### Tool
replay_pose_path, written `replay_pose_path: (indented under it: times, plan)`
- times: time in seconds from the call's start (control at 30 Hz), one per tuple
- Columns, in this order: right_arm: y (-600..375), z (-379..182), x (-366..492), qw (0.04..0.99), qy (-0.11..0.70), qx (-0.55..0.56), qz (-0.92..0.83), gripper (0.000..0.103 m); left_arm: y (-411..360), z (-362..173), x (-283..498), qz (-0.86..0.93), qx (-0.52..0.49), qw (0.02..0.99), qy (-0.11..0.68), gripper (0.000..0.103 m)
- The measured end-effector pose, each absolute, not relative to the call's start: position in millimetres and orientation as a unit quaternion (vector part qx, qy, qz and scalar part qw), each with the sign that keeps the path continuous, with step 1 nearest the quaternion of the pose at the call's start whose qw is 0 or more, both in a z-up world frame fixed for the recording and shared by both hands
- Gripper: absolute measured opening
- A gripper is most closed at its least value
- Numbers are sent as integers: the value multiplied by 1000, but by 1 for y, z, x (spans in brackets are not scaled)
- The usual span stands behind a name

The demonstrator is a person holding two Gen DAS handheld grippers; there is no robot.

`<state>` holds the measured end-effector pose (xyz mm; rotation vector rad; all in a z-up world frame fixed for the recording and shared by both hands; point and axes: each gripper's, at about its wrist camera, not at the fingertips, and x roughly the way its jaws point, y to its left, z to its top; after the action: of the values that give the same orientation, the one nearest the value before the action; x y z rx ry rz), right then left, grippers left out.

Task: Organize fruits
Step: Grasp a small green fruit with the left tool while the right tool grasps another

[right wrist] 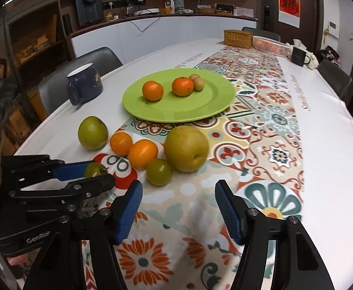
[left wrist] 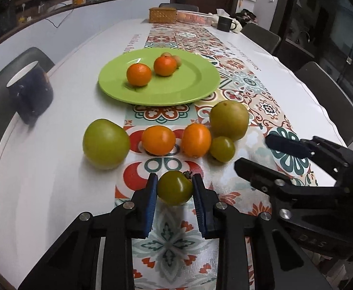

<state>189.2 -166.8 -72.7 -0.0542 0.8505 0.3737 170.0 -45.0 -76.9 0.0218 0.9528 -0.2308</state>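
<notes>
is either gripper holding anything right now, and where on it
The left gripper is shut on a small green tomato, pads on its two opposite sides. The right gripper is open and holds nothing.

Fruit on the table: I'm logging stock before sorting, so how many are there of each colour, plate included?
Orange: 4, two on the green plate, two on the cloth.
Green or yellow-green: 5, one of them held in the left tongs.
Small brownish: 2, on the plate.
Total: 11
</notes>
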Motion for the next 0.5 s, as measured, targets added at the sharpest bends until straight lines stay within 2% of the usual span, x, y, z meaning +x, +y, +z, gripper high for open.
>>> replay_pose_path:
  times: [0.27, 0.5]
  plan:
    - [-154, -88, 203, 883, 426, -20, 196, 49, -40, -76, 170, -101, 13, 886, 453, 29]
    - [-145, -93, 211, 882, 428, -31, 197, 45, -35, -75, 172, -99, 9, 887, 451, 29]
